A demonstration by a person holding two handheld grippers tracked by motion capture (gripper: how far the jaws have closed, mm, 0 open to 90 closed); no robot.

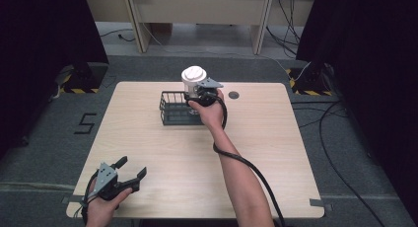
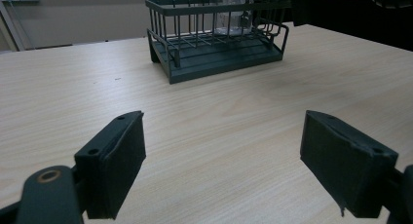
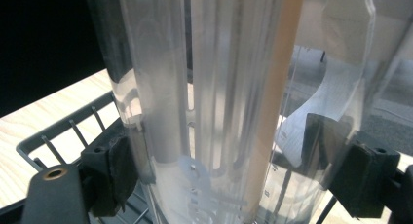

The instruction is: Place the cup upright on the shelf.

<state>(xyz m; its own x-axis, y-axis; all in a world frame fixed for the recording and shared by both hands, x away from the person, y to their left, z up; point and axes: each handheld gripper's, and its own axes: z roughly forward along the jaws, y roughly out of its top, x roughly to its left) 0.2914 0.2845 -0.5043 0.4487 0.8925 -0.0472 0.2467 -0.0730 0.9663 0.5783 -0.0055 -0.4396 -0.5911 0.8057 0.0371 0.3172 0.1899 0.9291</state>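
A tall clear plastic container [image 1: 193, 80] with a white lid stands upright in the back right part of a dark wire basket [image 1: 170, 111] at the table's far middle. My right gripper [image 1: 199, 94] is shut on the container's body, one pad on each side of the clear wall [image 3: 219, 112], with the basket's rim [image 3: 63, 131] below it. Whether the container rests on the basket's floor I cannot tell. My left gripper [image 1: 132, 170] hovers open at the table's front left corner, its jaws [image 2: 224, 165] wide apart over bare wood and aimed at the basket [image 2: 214, 58].
The light wooden table [image 1: 162, 153] has a small dark round cap [image 1: 233, 94] set into it right of the basket. A thick black cable [image 1: 246, 163] trails from the right gripper along the forearm. Floor cables and dark curtains surround the table.
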